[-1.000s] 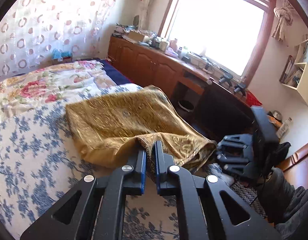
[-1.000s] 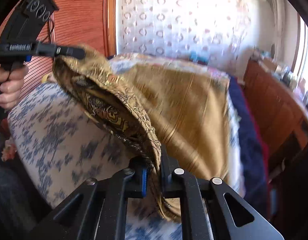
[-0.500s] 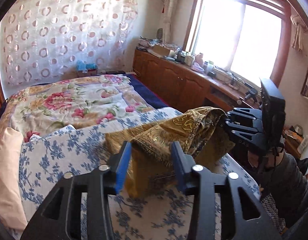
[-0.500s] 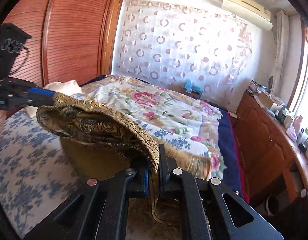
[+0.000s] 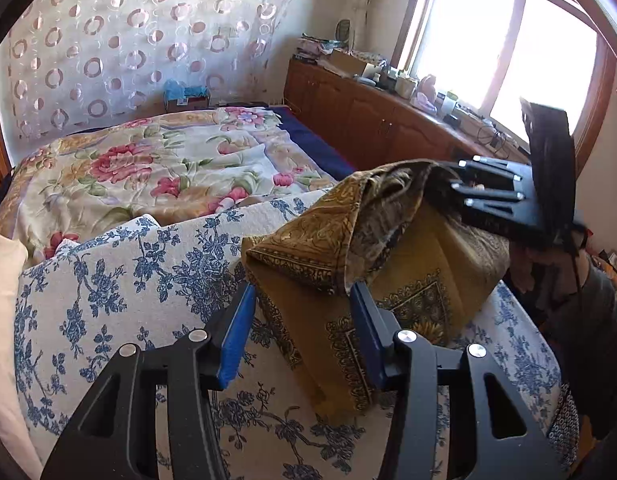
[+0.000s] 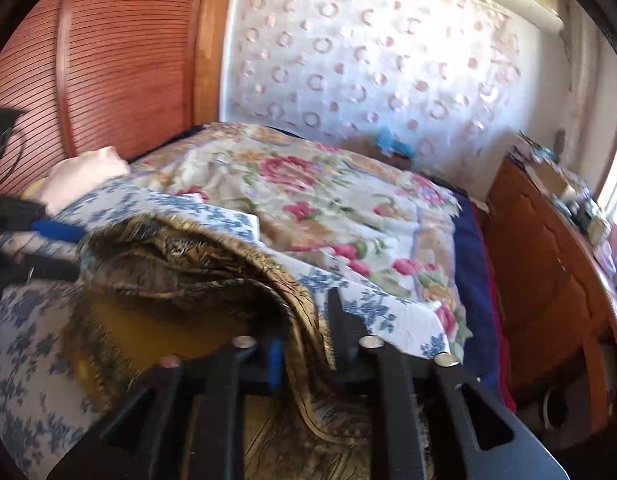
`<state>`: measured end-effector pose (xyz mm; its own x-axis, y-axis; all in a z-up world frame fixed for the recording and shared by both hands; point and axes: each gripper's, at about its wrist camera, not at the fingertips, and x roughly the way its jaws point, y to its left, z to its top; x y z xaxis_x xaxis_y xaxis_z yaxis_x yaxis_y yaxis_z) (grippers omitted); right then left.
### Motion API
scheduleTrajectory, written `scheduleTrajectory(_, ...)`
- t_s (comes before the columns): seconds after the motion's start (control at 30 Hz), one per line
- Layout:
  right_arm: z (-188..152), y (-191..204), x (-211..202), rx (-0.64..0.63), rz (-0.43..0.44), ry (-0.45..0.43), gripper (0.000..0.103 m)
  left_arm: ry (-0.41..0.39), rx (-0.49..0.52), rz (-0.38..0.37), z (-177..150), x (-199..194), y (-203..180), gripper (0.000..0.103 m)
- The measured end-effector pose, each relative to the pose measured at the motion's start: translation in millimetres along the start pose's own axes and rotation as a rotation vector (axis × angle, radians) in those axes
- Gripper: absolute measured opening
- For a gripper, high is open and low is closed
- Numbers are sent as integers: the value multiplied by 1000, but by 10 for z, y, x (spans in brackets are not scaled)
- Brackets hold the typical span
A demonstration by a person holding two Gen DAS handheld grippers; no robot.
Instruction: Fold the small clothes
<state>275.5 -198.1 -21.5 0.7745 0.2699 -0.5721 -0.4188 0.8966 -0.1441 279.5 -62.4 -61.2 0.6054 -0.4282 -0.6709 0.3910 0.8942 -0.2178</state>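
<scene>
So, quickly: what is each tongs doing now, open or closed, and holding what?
Left tongs: open, just opening; gold cloth between, not pinched.
Right tongs: open, just opening; cloth edge between, loose.

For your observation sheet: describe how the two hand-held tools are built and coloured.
Both are matte black frames with triangular cut-outs and round silver rivets. The left tool has two flat fingers faced with bright blue pads. The right tool shows the same black frame and a blue pad; in the left view a black block sits at its rear.
</scene>
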Motion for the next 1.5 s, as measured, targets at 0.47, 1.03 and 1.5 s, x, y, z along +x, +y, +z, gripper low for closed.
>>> scheduleTrajectory(0.47,-14,-269,-726,116,-131,-87,59,48,-31,37,-48,205,106,50)
scheduleTrajectory(1.03,-116,-508,-532,235,-92,119,60,61,6,8,80,326,70,73)
scheduleTrajectory(1.5,-133,-687,-427,367,43,141,71,149,-81,-12,96,690,202,73)
